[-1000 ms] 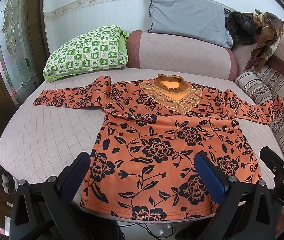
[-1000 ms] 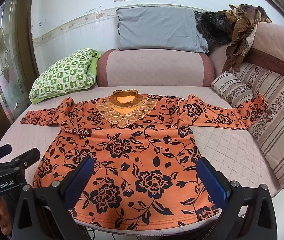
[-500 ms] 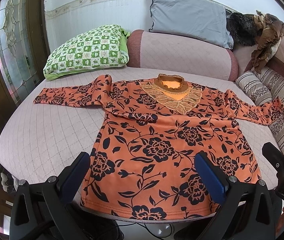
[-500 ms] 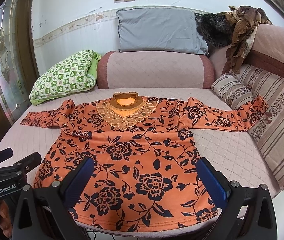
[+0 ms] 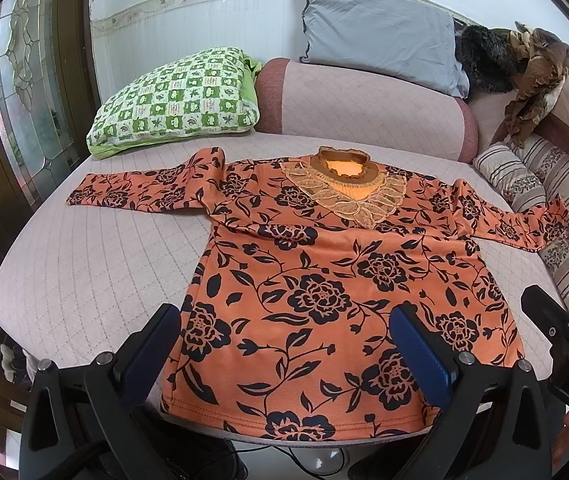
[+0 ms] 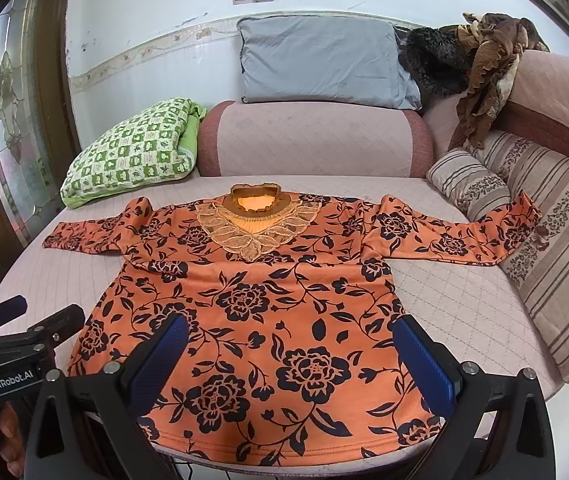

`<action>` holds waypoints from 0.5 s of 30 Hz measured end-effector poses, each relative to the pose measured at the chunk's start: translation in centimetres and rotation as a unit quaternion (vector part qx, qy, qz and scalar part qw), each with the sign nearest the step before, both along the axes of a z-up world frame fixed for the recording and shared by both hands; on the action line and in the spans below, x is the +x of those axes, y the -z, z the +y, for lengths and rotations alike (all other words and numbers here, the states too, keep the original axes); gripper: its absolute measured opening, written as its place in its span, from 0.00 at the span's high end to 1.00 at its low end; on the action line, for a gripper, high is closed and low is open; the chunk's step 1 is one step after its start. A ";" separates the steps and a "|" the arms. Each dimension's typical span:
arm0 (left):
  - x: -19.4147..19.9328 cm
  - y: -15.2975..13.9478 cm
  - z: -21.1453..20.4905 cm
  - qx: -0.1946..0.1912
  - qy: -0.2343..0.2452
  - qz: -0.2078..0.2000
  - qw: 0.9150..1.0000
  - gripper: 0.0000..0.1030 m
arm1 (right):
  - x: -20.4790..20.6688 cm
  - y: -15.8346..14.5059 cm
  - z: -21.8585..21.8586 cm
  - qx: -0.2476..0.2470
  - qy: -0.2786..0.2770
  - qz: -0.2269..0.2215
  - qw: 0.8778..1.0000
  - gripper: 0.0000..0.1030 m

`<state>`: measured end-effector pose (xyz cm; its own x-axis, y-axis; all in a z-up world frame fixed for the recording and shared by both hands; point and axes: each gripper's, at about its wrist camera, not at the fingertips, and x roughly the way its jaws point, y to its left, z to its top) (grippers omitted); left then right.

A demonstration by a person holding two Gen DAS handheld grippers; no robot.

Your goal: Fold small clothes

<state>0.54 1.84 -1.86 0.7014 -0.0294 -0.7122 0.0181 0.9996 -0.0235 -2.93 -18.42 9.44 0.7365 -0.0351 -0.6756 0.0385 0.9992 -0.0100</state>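
Observation:
An orange long-sleeved top with black flowers (image 5: 324, 280) (image 6: 268, 300) lies flat on the pink quilted sofa seat (image 5: 84, 272) (image 6: 464, 300), face up, both sleeves spread out, lace collar at the far end. Its hem hangs at the seat's front edge. My left gripper (image 5: 284, 332) hovers open over the hem, nothing between its blue pads. My right gripper (image 6: 290, 340) is likewise open above the hem, holding nothing. Each gripper shows at the edge of the other's view: the right gripper (image 5: 564, 320) and the left gripper (image 6: 24, 320).
A green checked pillow (image 5: 176, 100) (image 6: 132, 148) lies at the back left, a grey pillow (image 5: 380, 28) (image 6: 324, 64) on the backrest. Striped cushions (image 6: 544, 240) line the right side under the right sleeve end. Brown clothing (image 6: 484, 48) is heaped at the back right. A wooden door with glass stands left.
Both grippers have drifted only slightly; the top lies unmoved and both stay open.

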 end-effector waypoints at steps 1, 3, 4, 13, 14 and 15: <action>0.1 0.1 0.0 -0.001 -0.001 0.001 1.000 0.00 | 0.0 0.1 0.0 0.000 -0.001 0.001 1.000 0.00; 0.3 0.2 0.2 -0.002 -0.001 0.002 1.000 0.00 | 0.1 0.3 0.1 -0.001 -0.001 0.002 1.000 0.00; 0.3 0.3 0.2 -0.002 -0.002 0.003 1.000 0.00 | 0.2 0.4 0.1 -0.001 -0.001 0.004 1.000 0.00; 0.9 1.1 0.6 -0.003 0.003 0.007 1.000 0.00 | 1.0 1.4 0.1 0.003 -0.003 0.017 1.000 0.00; 1.1 1.4 0.8 -0.003 0.004 0.009 1.000 0.00 | 1.2 1.7 -0.1 0.012 -0.007 0.023 1.000 0.00; 1.4 1.8 1.1 -0.003 0.004 0.013 1.000 0.00 | 1.4 2.2 -0.6 0.027 -0.013 0.031 0.999 0.00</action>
<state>1.92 2.92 -3.61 0.6818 -0.0388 -0.7305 0.0244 0.9992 -0.0303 -1.53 -18.99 7.23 0.6939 0.0202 -0.7198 0.0140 0.9990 0.0415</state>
